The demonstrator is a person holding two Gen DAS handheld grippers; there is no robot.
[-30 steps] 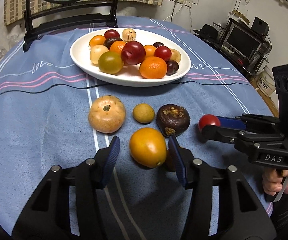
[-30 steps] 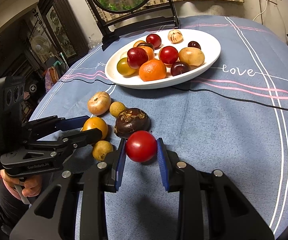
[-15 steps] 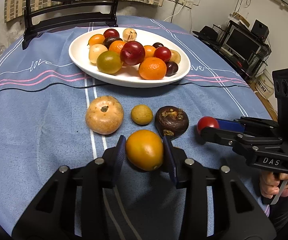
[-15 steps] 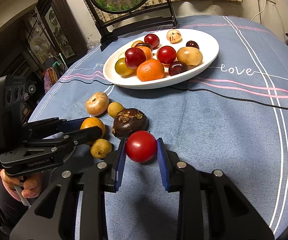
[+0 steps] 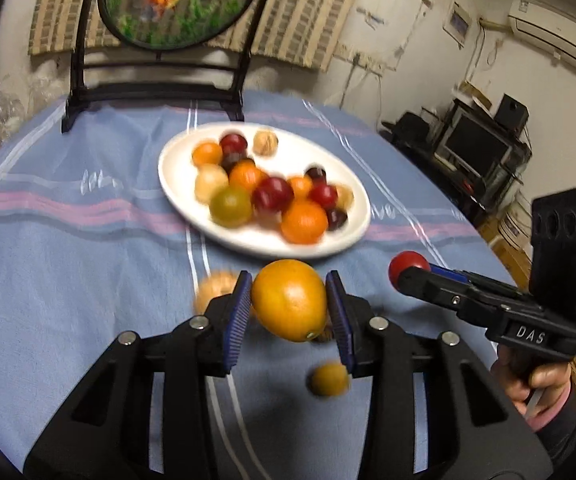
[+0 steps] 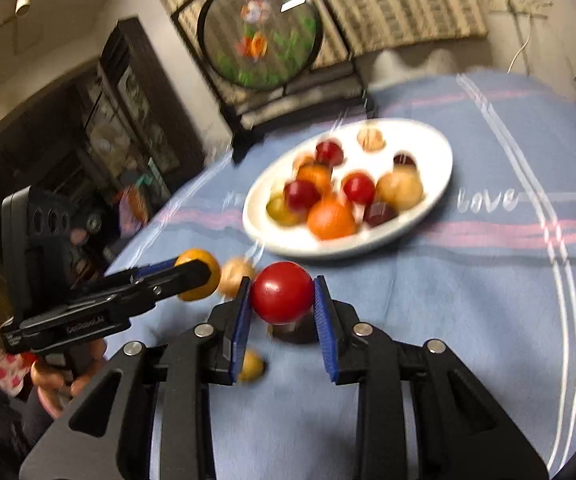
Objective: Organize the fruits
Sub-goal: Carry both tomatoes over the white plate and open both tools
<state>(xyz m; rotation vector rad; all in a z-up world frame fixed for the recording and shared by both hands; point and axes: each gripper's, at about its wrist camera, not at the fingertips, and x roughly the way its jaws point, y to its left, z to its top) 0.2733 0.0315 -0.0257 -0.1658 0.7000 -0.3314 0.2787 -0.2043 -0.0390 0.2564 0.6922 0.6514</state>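
In the left wrist view, my left gripper (image 5: 290,308) is shut on a large orange fruit (image 5: 290,300), held above the blue tablecloth. My right gripper (image 6: 281,300) is shut on a round red fruit (image 6: 281,292), also off the cloth. Each gripper shows in the other's view: the right one (image 5: 412,276) with the red fruit (image 5: 408,266), the left one (image 6: 195,276) with the orange fruit (image 6: 197,258). Beyond both stands the white plate (image 5: 175,176) (image 6: 428,140) piled with several fruits.
On the cloth below the grippers lie a tan round fruit (image 5: 215,286), a small yellow fruit (image 5: 328,378) and a dark brown fruit (image 6: 292,332). A black chair (image 5: 155,92) stands behind the table. A person's hand (image 5: 528,384) holds the right gripper's handle.
My left gripper closed on the orange fruit and lifted it. The right gripper lifted the red fruit off the cloth. Both views tilted upward toward the plate and chair.
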